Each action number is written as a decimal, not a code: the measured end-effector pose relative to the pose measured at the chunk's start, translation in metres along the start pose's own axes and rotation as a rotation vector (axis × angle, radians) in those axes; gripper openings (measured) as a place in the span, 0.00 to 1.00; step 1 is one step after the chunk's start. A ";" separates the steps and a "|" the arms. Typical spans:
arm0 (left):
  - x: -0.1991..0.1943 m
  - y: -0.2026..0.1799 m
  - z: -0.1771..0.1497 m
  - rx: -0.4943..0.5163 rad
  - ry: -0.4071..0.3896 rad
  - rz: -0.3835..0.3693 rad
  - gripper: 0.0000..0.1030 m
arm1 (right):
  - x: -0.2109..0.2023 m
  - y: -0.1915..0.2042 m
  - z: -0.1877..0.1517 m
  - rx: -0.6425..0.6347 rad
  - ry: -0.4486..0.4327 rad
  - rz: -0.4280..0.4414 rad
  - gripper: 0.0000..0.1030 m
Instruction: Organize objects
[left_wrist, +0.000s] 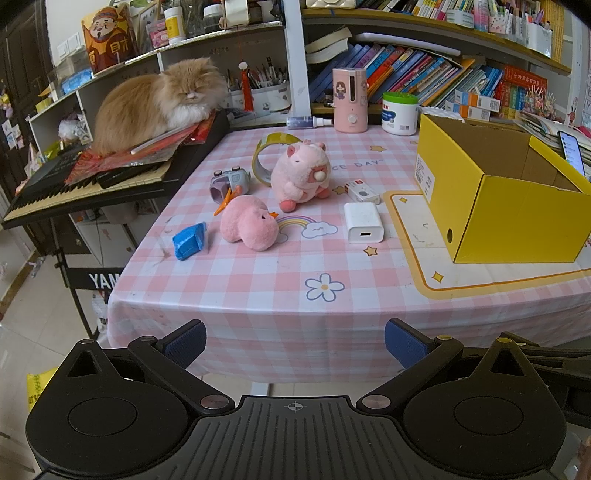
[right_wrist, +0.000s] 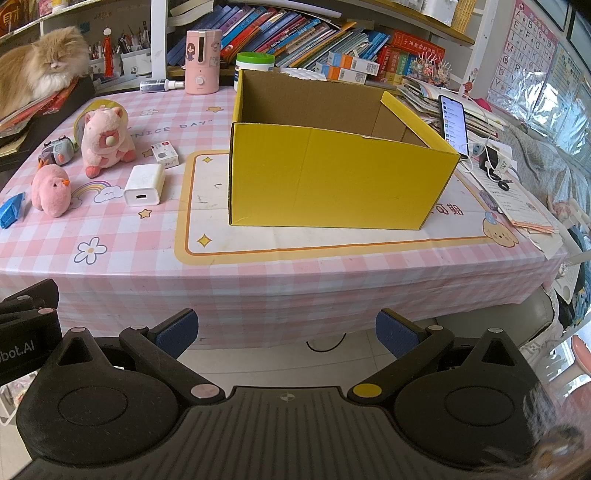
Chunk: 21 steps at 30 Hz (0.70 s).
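An open yellow cardboard box (left_wrist: 517, 218) (right_wrist: 332, 177) stands on the right of the pink checked table (left_wrist: 295, 266), nothing visible inside. Left of it lie a white charger (left_wrist: 364, 222) (right_wrist: 144, 184), a small white carton (left_wrist: 362, 191) (right_wrist: 165, 152), a pink plush pig (left_wrist: 301, 177) (right_wrist: 105, 138), a pink plush chick (left_wrist: 249, 222) (right_wrist: 50, 194), a blue packet (left_wrist: 189, 240) (right_wrist: 11, 210), a grey toy camera (left_wrist: 229, 183) (right_wrist: 57, 151) and a tape roll (left_wrist: 267, 157). My left gripper (left_wrist: 294, 341) and right gripper (right_wrist: 287, 332) hang open before the table's front edge, holding nothing.
An orange cat (left_wrist: 159, 103) (right_wrist: 37, 70) lies on papers atop a keyboard (left_wrist: 92, 184) at the table's left. A pink humidifier (left_wrist: 350, 99), a white jar (left_wrist: 400, 112) and bookshelves line the back. A phone (right_wrist: 454, 123), cables and papers sit right of the box.
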<state>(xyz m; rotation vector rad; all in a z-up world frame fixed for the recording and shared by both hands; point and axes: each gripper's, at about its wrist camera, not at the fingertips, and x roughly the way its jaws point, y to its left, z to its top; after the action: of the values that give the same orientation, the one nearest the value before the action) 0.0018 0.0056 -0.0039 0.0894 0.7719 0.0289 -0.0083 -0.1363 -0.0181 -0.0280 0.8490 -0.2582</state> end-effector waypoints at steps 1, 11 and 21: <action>0.000 0.000 0.000 0.000 0.000 0.000 1.00 | 0.000 0.000 0.000 0.000 0.000 0.000 1.00; 0.000 0.001 -0.001 0.000 -0.002 -0.001 1.00 | -0.001 0.000 0.000 0.000 0.000 0.000 1.00; -0.003 0.004 0.000 0.000 -0.005 -0.001 1.00 | -0.002 0.001 0.001 -0.001 -0.004 -0.001 1.00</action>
<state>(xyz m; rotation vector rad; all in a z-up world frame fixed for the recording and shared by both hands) -0.0004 0.0094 -0.0013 0.0890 0.7670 0.0272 -0.0085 -0.1344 -0.0164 -0.0297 0.8450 -0.2588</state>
